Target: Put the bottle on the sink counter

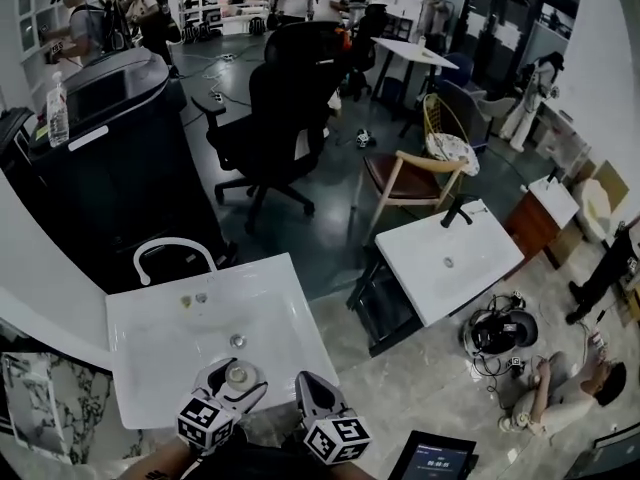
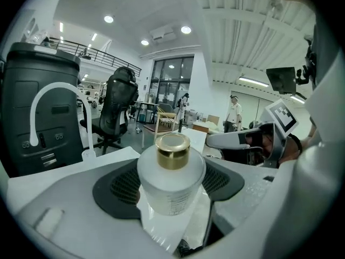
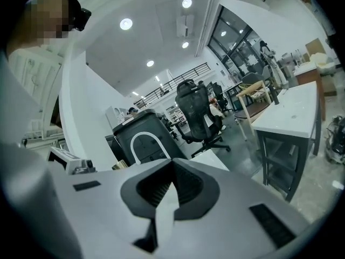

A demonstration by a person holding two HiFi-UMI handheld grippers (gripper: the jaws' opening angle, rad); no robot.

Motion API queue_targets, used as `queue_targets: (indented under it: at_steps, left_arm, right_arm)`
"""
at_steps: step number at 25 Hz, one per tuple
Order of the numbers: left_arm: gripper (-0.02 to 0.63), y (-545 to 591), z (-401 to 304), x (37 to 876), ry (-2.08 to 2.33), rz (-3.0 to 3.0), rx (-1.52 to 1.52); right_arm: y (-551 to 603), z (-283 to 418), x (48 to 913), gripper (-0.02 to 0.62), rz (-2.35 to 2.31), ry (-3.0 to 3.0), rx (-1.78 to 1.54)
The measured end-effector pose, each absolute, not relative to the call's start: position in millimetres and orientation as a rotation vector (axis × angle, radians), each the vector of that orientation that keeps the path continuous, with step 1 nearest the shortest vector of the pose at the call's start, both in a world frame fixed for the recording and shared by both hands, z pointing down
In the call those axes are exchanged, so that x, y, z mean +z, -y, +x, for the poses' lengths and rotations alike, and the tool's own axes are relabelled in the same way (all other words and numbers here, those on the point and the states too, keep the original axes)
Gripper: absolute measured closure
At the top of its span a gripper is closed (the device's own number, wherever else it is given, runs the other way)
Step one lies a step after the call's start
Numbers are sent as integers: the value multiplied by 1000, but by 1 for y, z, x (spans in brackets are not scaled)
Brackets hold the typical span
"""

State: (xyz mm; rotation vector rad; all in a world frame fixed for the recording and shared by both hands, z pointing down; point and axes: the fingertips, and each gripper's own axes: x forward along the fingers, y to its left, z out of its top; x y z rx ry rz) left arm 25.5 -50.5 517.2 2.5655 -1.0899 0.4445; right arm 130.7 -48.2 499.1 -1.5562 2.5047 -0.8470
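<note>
A frosted bottle [image 2: 171, 178] with a gold cap [image 2: 172, 149] sits upright between my left gripper's [image 2: 171, 190] jaws, which are shut on its body. In the head view the bottle [image 1: 238, 375] and left gripper [image 1: 237, 382] are over the near edge of the white sink counter [image 1: 150, 343]; I cannot tell whether the bottle touches it. My right gripper [image 1: 306, 384] is just right of the left one, off the counter's near right corner. Its jaws [image 3: 172, 171] are shut with nothing between them.
A white arched faucet [image 1: 172, 250] stands at the sink's far edge, with a drain [image 1: 237, 341] in the basin. Behind it is a tall black cabinet [image 1: 110, 138]. A second white sink unit [image 1: 450, 258], a wooden chair [image 1: 410, 178] and a black office chair [image 1: 280, 108] stand to the right.
</note>
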Motion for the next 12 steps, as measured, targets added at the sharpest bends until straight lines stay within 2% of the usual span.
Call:
queue_targets:
  at_steps: [12]
  left_arm:
    - [268, 97, 31, 506, 1351, 2445, 436]
  right_arm:
    - [91, 173, 501, 600, -1435, -2564, -877]
